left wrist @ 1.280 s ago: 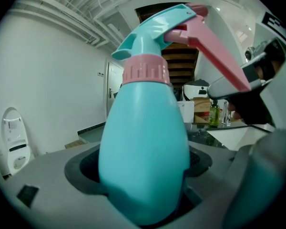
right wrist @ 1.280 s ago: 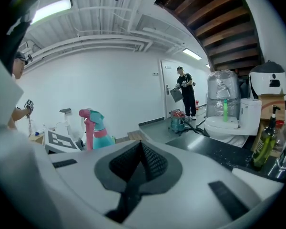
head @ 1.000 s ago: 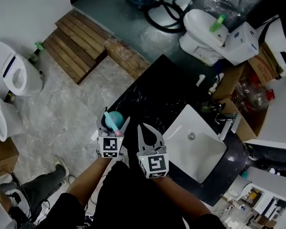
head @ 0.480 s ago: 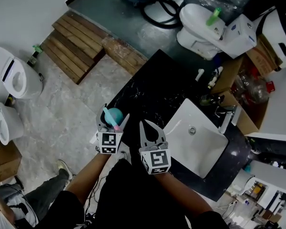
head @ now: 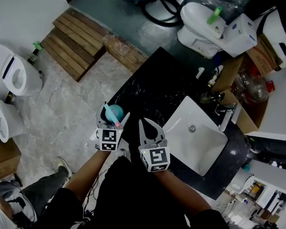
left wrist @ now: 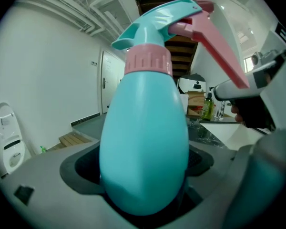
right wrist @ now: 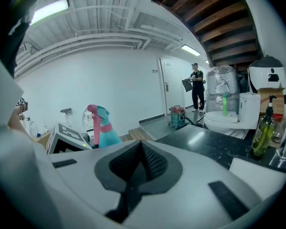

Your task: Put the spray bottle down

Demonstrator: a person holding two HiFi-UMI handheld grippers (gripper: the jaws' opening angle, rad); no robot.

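Black marble counter [head: 152, 89] carried a white sink basin [head: 200, 144] at its right. Both tools were held over the counter's near left edge. Left gripper [head: 115, 117] was clamped around the belly of the teal spray bottle [left wrist: 145, 142], which stood upright in the air with its pink trigger on top. Right gripper [head: 148, 128] had its jaws closed together, nothing between them, just beside the left one.
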